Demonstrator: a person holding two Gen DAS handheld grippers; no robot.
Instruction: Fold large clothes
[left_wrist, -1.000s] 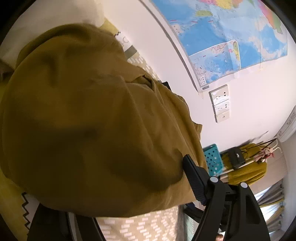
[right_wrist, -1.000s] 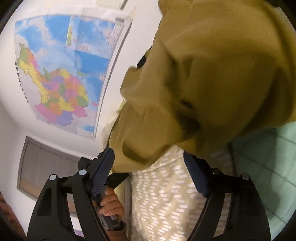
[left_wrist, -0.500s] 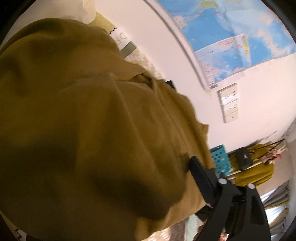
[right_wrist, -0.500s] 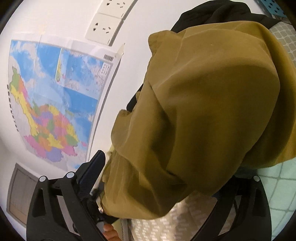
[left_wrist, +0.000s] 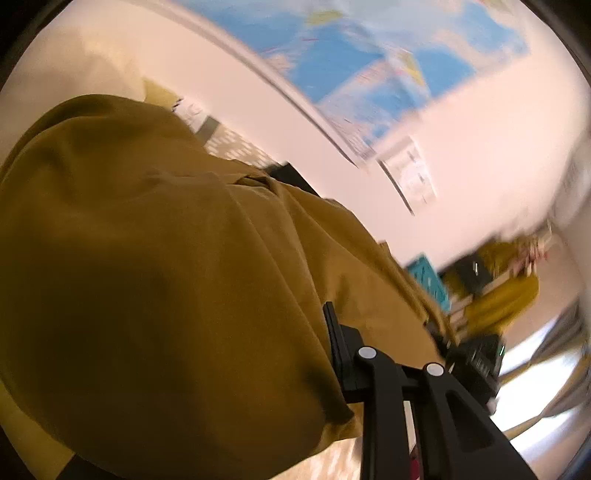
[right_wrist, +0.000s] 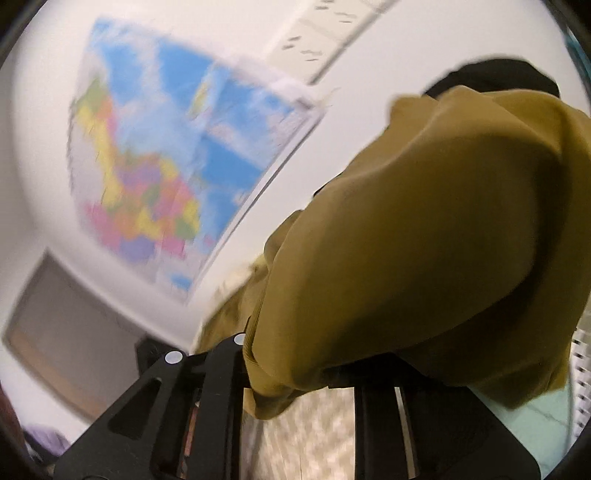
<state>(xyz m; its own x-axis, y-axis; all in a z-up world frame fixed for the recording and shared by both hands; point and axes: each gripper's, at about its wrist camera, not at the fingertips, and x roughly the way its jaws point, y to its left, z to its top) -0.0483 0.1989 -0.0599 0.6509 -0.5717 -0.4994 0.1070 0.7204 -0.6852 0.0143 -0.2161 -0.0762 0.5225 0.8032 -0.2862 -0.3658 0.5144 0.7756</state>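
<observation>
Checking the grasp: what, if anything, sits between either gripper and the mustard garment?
Nothing visible. The garment already lies between the closing jaws of the left gripper and the right gripper; cloth hides the pads.

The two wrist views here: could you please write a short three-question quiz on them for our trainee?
1. True or false: the mustard garment fills much of both wrist views.
2. What hangs on the wall beyond the garment? A) map B) clock C) mirror
3. Fill in: fabric lies between the fingers of the left gripper and the right gripper, whose jaws are ____.

Key: 1 true. 2 A, the map. 3 closing.
</observation>
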